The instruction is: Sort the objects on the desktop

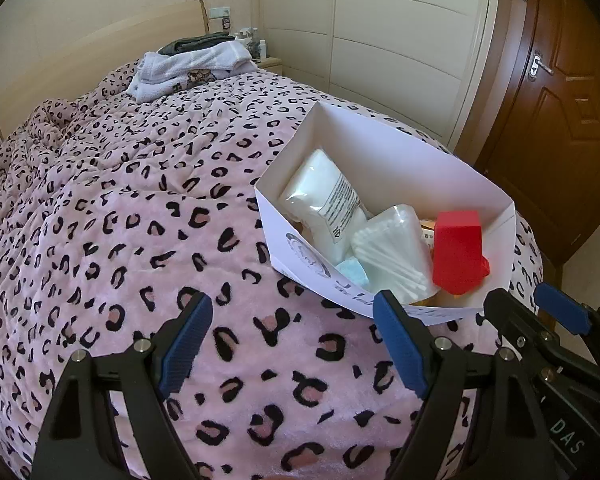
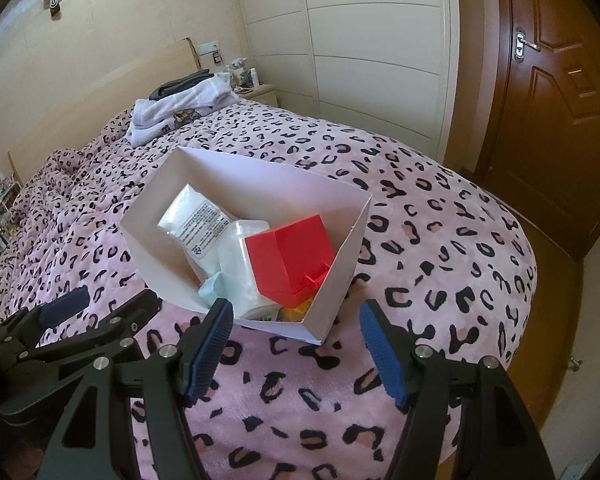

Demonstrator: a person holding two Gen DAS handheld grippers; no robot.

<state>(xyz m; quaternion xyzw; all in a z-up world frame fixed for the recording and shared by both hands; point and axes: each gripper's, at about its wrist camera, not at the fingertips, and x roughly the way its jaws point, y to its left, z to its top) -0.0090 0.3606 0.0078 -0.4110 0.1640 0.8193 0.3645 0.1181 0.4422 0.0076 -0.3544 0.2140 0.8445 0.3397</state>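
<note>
On the bed (image 2: 440, 240), the white box (image 2: 342, 248) already holds every visible item; both tools, left tool (image 1: 292, 340) and right tool (image 2: 296, 344), hang open and empty.

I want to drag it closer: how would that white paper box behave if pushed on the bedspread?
The white paper box looks thin-walled, so it would probably flex or crease. The bedspread is plush, so it may snag and tilt rather than glide. The red block leans among loose contents and could shift.
</note>
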